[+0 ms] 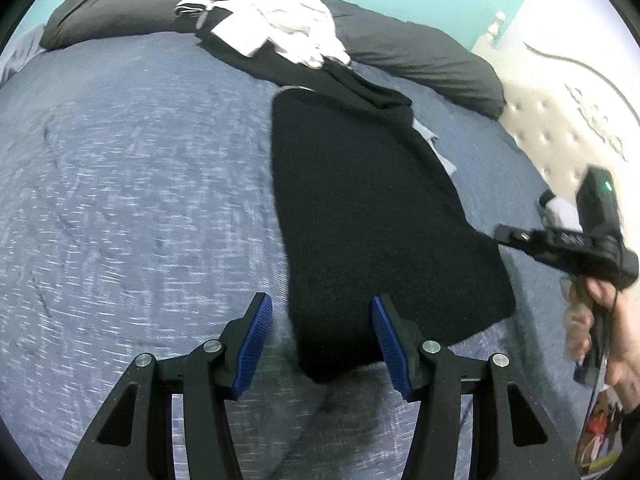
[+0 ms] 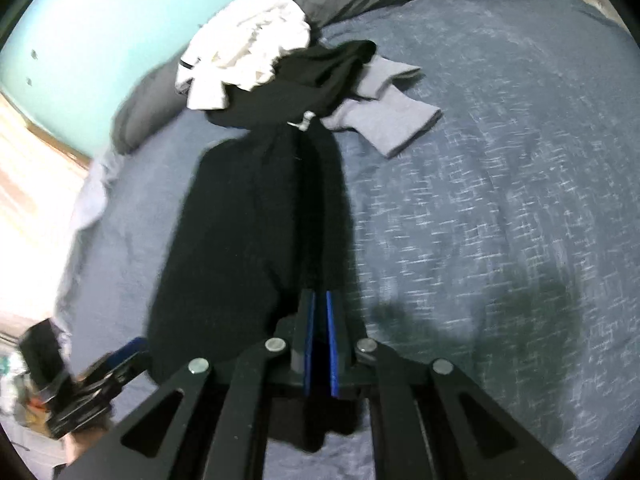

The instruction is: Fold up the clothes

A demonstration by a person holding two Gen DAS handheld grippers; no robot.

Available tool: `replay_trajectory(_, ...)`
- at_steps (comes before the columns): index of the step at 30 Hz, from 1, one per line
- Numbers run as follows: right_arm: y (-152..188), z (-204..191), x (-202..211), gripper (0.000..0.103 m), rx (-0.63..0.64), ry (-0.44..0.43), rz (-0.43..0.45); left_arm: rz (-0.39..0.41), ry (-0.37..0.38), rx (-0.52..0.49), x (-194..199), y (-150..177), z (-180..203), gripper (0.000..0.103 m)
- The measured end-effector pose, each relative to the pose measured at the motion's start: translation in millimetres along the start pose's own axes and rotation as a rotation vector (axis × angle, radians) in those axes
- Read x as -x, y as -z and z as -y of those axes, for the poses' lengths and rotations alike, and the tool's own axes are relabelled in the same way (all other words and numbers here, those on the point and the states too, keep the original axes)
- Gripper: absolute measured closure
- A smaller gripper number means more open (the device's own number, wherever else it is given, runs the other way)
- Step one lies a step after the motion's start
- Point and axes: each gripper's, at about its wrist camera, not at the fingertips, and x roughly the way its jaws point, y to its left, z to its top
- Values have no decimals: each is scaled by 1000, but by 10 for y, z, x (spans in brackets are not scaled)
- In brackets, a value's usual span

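Right tongs clamped on black garment, left tongs agape above blue bedspread; no legible writing.

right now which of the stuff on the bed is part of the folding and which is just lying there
In the job:
- black garment, spread on the bed
- right gripper, shut on its edge
- left gripper, open over its near end
- white clothes, grey garment, piled and unfolded

Just lying about:
- dark pillows
- blue bedspread
- tufted headboard
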Motion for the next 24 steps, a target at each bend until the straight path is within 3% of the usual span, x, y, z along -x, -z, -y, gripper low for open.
replay_trajectory(2,41,-69,41,93,11,-40,-6,-12,24,32,-14,-31,-77,46)
replay_trajectory(5,91,-166,28,59,19,-57,-23,-30,59,81,-35,-78,-192,46)
replay_trajectory(10,208,-312,-166,57,116,58,-98,-76,129,141,-129,-119,-298,46)
replay_trajectory(13,298,-227,-254,53,103,99,-143,-105,182,151,-202,-91,-266,45)
replay_trajectory(15,370,-115,-308,44,70,98,-166,-131,203,143,-267,-57,-226,36)
replay_trajectory(18,433,7,-370,41,34,76,-180,-152,211,139,-375,5,-201,27)
replay_trajectory(24,401,119,-472,39,11,24,-187,-138,229,145,-457,0,-161,26)
